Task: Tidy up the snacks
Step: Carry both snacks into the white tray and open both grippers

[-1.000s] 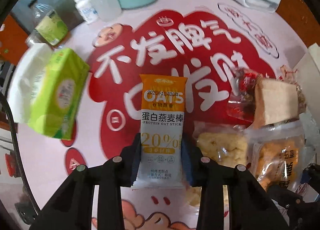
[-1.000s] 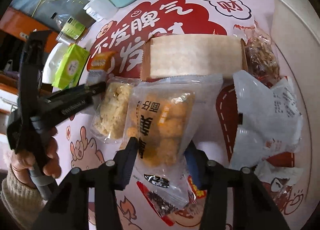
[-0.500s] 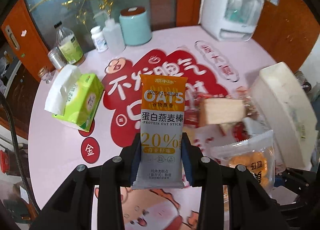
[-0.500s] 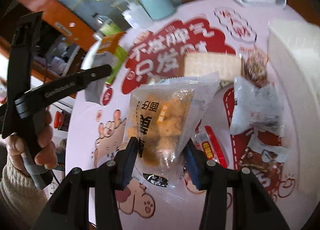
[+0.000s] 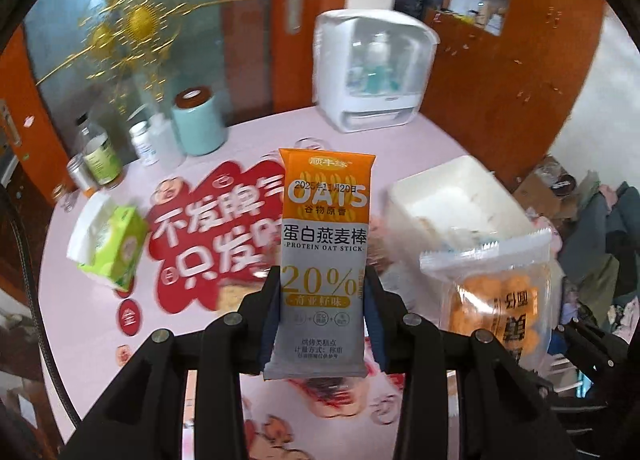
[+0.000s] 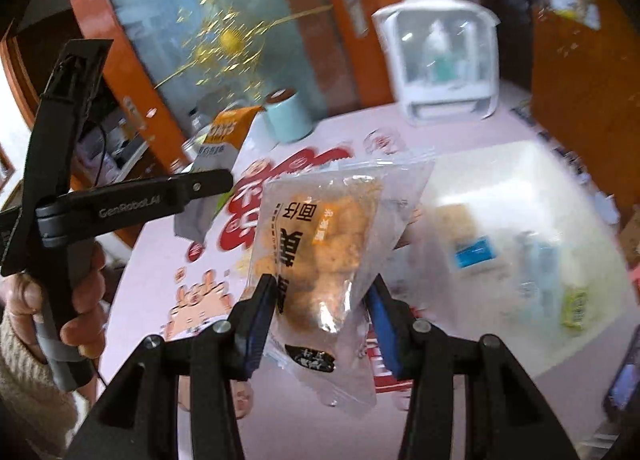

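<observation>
**Two snacks in the air, the box not yet reached**

Nearest, the left gripper [image 5: 323, 312] is clamped on the oat stick [image 5: 326, 252] and the right gripper [image 6: 320, 312] pinches the clear bag of fried puffs [image 6: 320, 244], both clear of the table [image 5: 80, 300]. At two o'clock in the left view sits the white box [image 5: 460, 200], a few packets blurred inside. More snacks probably remain on the table.

Teal canister [image 5: 199, 122], bottles and green tissue pack [image 5: 114, 247] share the table [image 5: 80, 308].
</observation>
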The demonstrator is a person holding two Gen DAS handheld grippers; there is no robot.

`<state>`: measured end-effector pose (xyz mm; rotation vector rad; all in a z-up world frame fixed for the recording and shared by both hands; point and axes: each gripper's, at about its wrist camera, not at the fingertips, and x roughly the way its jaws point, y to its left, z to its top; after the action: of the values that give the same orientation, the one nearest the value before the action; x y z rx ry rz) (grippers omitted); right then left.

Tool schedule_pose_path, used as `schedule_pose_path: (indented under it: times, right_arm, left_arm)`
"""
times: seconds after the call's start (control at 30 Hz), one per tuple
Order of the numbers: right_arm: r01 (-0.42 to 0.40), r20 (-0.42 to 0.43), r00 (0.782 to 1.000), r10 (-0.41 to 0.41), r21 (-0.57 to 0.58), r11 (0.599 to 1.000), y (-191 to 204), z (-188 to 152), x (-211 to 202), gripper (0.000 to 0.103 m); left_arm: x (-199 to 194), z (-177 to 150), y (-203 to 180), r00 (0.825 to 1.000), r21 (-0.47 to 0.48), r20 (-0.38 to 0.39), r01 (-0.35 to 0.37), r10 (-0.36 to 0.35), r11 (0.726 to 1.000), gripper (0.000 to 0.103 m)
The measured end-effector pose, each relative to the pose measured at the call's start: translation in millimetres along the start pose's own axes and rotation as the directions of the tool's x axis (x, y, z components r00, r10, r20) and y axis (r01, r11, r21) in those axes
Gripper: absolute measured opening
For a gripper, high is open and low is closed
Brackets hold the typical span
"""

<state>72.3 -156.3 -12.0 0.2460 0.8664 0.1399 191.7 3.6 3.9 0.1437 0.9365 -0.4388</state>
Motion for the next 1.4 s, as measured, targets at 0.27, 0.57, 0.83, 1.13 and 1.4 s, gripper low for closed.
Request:
schedule_pose_path:
  times: [0.27, 0.57, 0.83, 1.13, 1.4]
  right_arm:
    - [0.143, 0.078, 0.986, -0.146, 0.038, 0.989, -59.2, 2.9, -44.6, 0.047]
    - [0.271, 0.124, 0.953, -0.275, 0.049, 0.961, -115.3, 8.2, -68.2, 0.047]
    - [0.336, 0.12, 0.933, -0.34, 0.053, 0.94, -156.0, 10.8, -64.3, 0.047]
    - [0.382, 0.087, 0.919, -0.385, 0.053, 0.923, -186.7, 12.3, -44.8, 0.045]
    - [0.364, 0.032, 0.93, -0.365, 0.028, 0.931, -196.5, 8.5, -16.9, 0.043]
  left_arm:
    - [6.0, 15.3, -82.4, 0.999, 0.052, 0.01, 0.045, -0.045, 0.998, 0.037]
    - [24.3, 31.4, -161.8, 0.999, 0.117, 0.007, 0.049, -0.05, 0.992, 0.037]
    - [56.3, 42.2, -204.8, 0.998, 0.133, -0.028, 0.052, -0.048, 0.99, 0.037]
    - [98.6, 46.6, -231.5, 0.997, 0.139, -0.078, 0.028, -0.018, 0.99, 0.037]
    - [124.4, 45.1, -238.7, 0.992, 0.139, -0.123, 0.011, 0.006, 0.99, 0.037]
